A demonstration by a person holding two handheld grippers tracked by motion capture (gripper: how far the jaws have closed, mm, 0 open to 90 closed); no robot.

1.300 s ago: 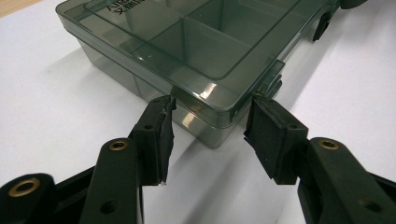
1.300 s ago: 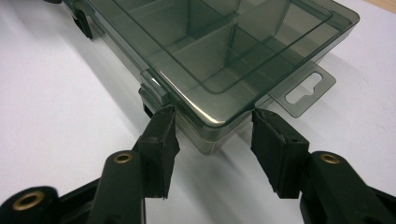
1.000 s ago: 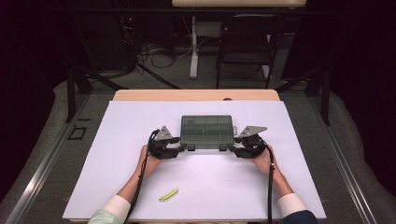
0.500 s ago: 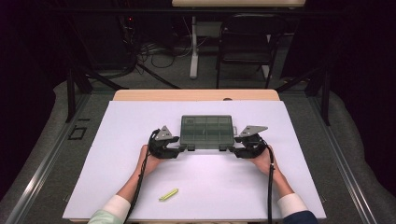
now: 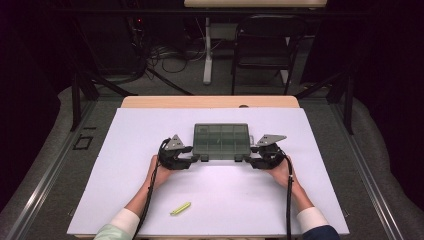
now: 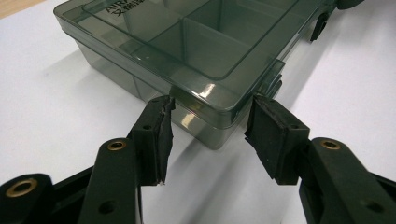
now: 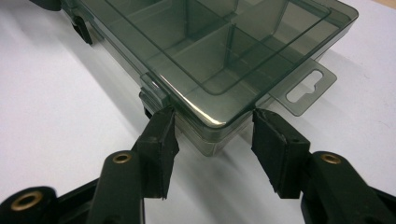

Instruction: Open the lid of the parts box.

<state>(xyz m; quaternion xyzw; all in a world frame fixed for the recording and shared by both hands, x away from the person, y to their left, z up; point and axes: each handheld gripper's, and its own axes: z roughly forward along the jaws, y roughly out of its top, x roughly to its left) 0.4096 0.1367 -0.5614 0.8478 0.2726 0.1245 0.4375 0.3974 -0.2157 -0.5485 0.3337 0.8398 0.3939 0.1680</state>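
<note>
- Left hand-held gripper [image 6: 205,135] sits at the near left corner of the smoky compartment box [image 5: 221,141], its jaws apart and straddling that corner; in the left gripper view the left pad seems to graze the short side wall while the right pad stands just short of the front latch [image 6: 271,84], so I would not call it a grip.
- Right hand-held gripper [image 7: 212,135] mirrors it at the near right corner, jaws likewise apart, one pad just below the right-hand latch [image 7: 154,93] and the other off the end wall beside the clear hang tab [image 7: 306,86].
- What has just changed: both pairs of jaws spread a little and have just been closing back, with a box corner between each pair; set against the high views from a second and half a second ago, the hands and the box lie where they did (a fidget of the jaws, not a move).
- My reading: the person is sizing the jaws to the corners, either to steady the box or to work the two front latches; the lid looks shut.
- Box itself rests flat on the white worktop [image 5: 125,150], roughly centred, between the two hands.
- Farther out, a small yellow-green stick [image 5: 180,208] lies near the front edge, well apart from everything.
</note>
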